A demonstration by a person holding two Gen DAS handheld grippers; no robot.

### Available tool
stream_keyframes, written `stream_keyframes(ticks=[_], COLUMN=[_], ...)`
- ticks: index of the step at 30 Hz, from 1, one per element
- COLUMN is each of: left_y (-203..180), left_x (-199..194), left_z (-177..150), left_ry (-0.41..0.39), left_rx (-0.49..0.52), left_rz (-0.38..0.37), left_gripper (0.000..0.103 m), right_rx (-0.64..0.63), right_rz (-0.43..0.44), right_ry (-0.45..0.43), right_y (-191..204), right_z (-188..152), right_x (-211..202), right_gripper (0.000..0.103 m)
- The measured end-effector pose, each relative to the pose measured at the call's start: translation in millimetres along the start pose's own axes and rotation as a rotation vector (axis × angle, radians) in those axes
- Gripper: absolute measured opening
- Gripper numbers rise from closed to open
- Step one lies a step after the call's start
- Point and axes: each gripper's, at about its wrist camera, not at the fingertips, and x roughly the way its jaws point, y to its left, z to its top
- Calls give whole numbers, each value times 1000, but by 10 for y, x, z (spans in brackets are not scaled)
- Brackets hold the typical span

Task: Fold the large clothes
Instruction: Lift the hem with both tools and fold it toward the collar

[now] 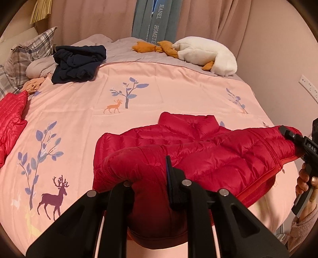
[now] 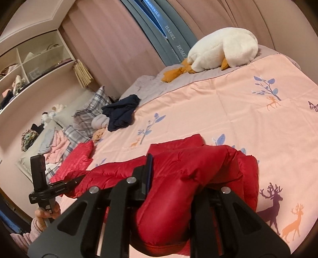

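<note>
Red jacket (image 1: 198, 150) lies lower centre on the pink bedspread (image 1: 169, 95).
Left gripper (image 1: 151, 178) and right gripper (image 2: 178, 178) each pinch a jacket edge.

Home bedroom: bed (image 1: 178, 87), pillows (image 1: 29, 53), curtains (image 1: 89, 17), seemingly wardrobe shelves (image 2: 29, 65).

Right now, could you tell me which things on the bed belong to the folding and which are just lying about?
In the job: red jacket, left gripper, right gripper.
Lying about: navy garment, toy goose, plaid pillow, second red garment.
</note>
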Motion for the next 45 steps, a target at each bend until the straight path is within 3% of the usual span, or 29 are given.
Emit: stream_keyframes(ticks=[28,45], left_y=[54,62], left_x=[608,905], left_z=[321,405], left_ry=[58,88], left_rx=[-14,-11], left_rz=[75,104], left_gripper=[17,18], right_rx=[33,49], right_rz=[-96,-120], right_ry=[73,109], right_y=[-313,-484], right_z=[237,249], right_x=[776,1014], right_gripper=[15,16])
